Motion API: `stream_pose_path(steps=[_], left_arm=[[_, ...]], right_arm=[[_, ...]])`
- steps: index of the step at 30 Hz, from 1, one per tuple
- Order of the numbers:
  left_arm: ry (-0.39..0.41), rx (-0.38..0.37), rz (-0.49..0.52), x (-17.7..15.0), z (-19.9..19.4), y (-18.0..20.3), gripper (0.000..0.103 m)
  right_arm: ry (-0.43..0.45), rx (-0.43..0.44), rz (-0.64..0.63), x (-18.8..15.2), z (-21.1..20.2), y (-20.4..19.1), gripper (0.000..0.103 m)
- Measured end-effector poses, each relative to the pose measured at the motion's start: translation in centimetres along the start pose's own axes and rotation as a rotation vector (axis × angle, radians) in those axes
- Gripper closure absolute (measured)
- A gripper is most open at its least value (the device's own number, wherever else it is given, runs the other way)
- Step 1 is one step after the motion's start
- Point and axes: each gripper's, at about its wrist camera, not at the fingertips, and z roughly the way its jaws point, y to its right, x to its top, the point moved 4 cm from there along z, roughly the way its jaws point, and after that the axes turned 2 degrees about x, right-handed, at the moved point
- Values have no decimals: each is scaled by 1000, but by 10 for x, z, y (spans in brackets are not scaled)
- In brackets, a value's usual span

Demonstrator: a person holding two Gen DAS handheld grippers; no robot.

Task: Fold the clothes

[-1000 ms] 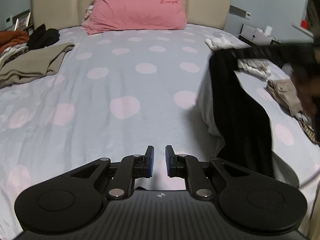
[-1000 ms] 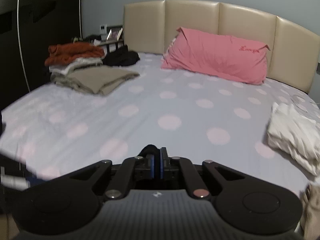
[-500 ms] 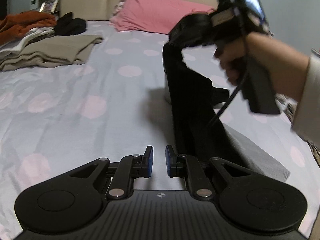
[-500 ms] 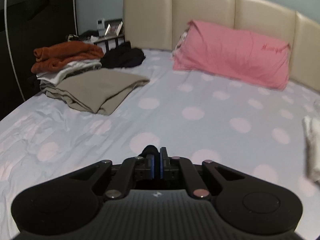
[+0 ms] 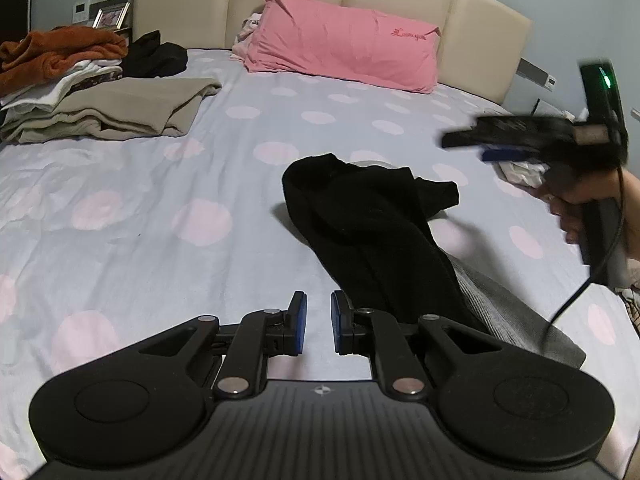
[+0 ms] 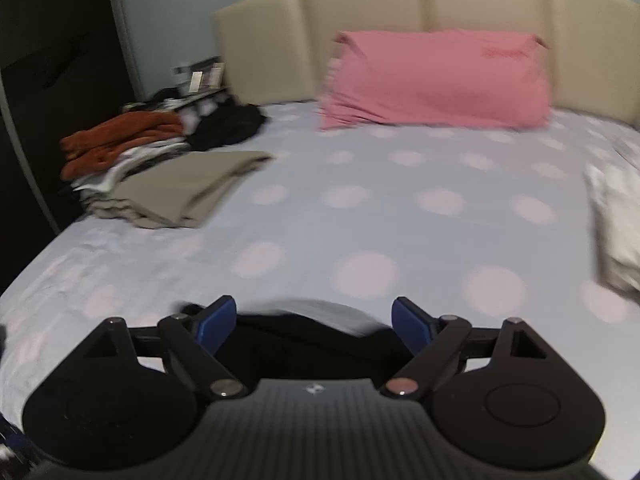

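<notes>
Left wrist view: black garment (image 5: 372,232) lies crumpled on my bed (image 5: 160,208).
My right gripper (image 6: 312,320) is opening, released; my left gripper (image 5: 318,320) grasps nothing, nearly clenched.

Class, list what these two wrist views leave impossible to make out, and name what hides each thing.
- Black garment: its near end, left wrist view, hidden behind the left gripper.
- Right gripper: finger detail, left wrist view, motion blur.
- Pale clothes: right wrist view, blurred and cut by the frame edge.
- Pillow lettering: too small.
</notes>
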Motion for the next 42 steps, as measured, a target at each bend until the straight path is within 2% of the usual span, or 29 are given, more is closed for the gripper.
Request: stream_pose_path(steps=[2,5,9,12,14,18,19,21,22,23,26,30,34,37,42], left_arm=[[-4,0,9,-1,2,3,93],[-8,0,20,-1,6,4,93],[-13,0,26,-2,8,3,93],[-22,1,29,-2,11,2,93],[-27,0,26,-3,12,1,93],[-32,-3,21,-4,13,0,93],[-33,-4,21,-4,13,0,93],[-34,-5,20,-4,13,0,93],[-33,-6,21,-4,12,0,93],[-32,-8,21,-4,12,0,93],[-32,-15,20,-4,12,-1,92],[-24,-22,20,-4,10,0,92],[-8,-35,13,-2,5,1,92],[1,-44,3,0,2,1,91],[13,-52,2,1,-1,4,91]], right_arm=[[-25,-36,49,-7,-4,31,16],[-87,-68,63,-25,6,58,16],[-106,-67,3,-42,29,55,17],[-81,-48,-18,-46,44,46,20],[-73,-43,-49,-46,52,38,26],[-44,-27,-129,-43,61,20,28],[-49,-21,-147,-43,64,17,32],[-90,-14,-160,-43,72,14,52],[-97,-7,-153,-42,73,15,70],[-91,-1,-136,-41,72,16,82],[-65,14,-95,-42,60,19,89],[-34,20,-93,-40,34,16,90],[0,71,20,-28,-11,13,91],[36,82,48,-12,-55,2,91],[137,22,50,39,-109,-12,92]])
